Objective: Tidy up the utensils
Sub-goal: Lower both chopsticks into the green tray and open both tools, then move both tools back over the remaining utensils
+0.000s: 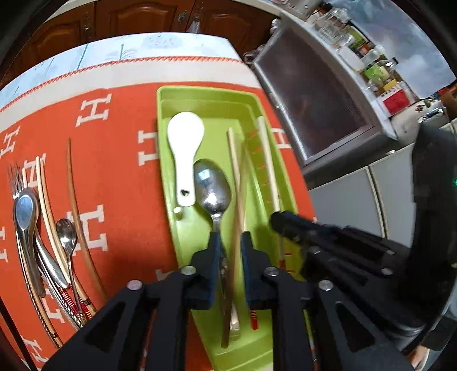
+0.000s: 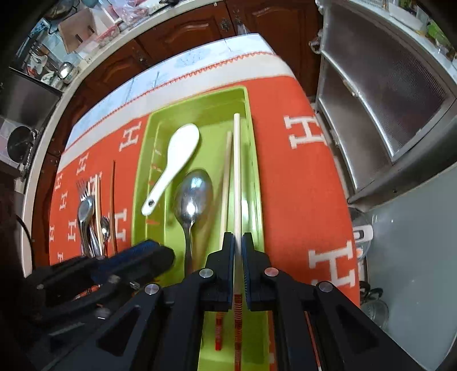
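A green utensil tray [image 1: 200, 100] [image 2: 200, 98] lies on the orange cloth. In it lie a white ceramic spoon [image 1: 184, 148] [image 2: 177, 154], a metal spoon [image 1: 212, 188] [image 2: 192, 197] and a pale chopstick [image 1: 235, 171] [image 2: 225, 177]. My right gripper [image 2: 237, 242] [image 1: 278, 224] is shut on a second pale chopstick [image 2: 236, 171] [image 1: 267, 159] just over the tray's right side. My left gripper [image 1: 230, 242] [image 2: 160, 255] is open over the tray, its jaws either side of the chopstick and the metal spoon's handle.
Left of the tray on the cloth [image 1: 120, 171] lie loose utensils: a fork [image 1: 15, 177], a metal spoon [image 1: 25, 211], a small spoon [image 1: 66, 231] and several chopsticks [image 1: 75, 199]. A metal cabinet [image 1: 308, 94] stands right of the table; wooden cupboards [image 1: 128, 17] stand behind.
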Motion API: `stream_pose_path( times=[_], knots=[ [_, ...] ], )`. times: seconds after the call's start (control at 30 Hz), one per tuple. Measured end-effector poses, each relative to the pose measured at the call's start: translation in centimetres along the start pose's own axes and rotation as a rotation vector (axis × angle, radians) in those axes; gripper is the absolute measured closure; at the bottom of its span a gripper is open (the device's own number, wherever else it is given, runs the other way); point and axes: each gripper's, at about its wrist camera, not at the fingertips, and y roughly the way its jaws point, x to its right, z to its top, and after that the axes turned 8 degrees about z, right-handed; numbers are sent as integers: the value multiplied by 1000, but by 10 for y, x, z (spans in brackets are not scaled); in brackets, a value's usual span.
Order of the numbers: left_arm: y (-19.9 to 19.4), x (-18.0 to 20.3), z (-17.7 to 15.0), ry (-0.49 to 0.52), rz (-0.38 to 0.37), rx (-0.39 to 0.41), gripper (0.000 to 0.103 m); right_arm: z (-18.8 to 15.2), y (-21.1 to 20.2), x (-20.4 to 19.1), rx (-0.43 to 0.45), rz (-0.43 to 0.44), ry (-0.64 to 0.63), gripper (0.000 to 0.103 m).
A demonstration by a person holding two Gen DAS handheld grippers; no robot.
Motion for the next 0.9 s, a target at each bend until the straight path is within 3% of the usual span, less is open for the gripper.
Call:
stream_pose_path(
  times=[0.1,0.23,0.33,0.43,0.53,0.67,0.9],
  knots=[
    [1,-8,-1,-18,-7,-18,70,2,-3,-4,-2,23,10,90],
    [-10,-19,-8,-17,-56,-34,68,0,-8,-21,-2,20,1,84],
    [-29,-23,-16,19,-20,-13,55,-8,-14,-32,-3,49,0,84],
    [-50,-31,-25,46,-8,9,52,-17,-25,-45,6,74,-5,84],
    [-69,-43,-34,80,41,36,52,-26,-36,-62,14,103,-15,84],
    [-100,-63,-43,122,170,125,51,-36,-52,-92,33,117,-70,84],
    [-159,-120,-58,55,251,254,42,-45,-71,-146,45,180,-132,84]
  ],
)
